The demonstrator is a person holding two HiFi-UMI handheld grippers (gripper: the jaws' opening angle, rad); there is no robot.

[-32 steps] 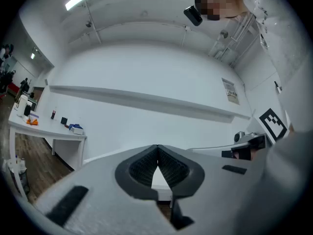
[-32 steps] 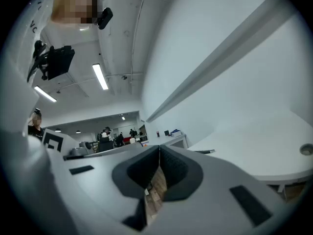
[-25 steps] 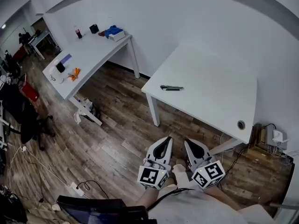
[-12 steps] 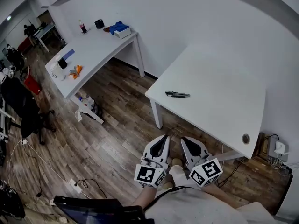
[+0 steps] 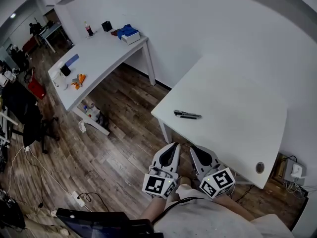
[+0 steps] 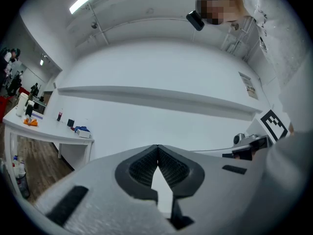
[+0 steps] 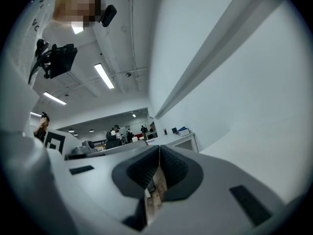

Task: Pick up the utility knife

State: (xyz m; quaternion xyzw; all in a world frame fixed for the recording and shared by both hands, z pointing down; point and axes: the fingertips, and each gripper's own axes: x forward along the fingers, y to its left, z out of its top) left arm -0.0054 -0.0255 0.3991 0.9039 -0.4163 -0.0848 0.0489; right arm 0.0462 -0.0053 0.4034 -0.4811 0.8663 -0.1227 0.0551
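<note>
The knife point(image 5: 187, 115) lies flat on the white tabletop point(image 5: 237, 98), close to its left corner and with bare surface all round it. Both grippers sit low in the head view, side by side over the wooden floor point(image 5: 119, 133), pointing toward the tabletop's near edge and well apart from the knife. The left gripper point(image 5: 174, 145) has its fingers point(image 6: 142, 168) clenched: in the left gripper view the ribbed pads meet at the tip with nothing between them. The right gripper point(image 5: 193, 148) is the same: in the right gripper view its fingers point(image 7: 172, 168) are pressed together and empty, and only a strip of floor shows through the gap below the tips. Each gripper view also catches the other gripper's marker cube at its edge. A round hole point(image 5: 259, 167) sits near the tabletop's right corner. Against the wall point(image 5: 198, 24) on the left stands a far tabletop point(image 5: 99, 53) bearing a bottle point(image 5: 89, 29), a blue item point(image 5: 128, 31) and an orange item point(image 5: 78, 79). Cables point(image 5: 86, 197) trail over the floor at lower left.
</note>
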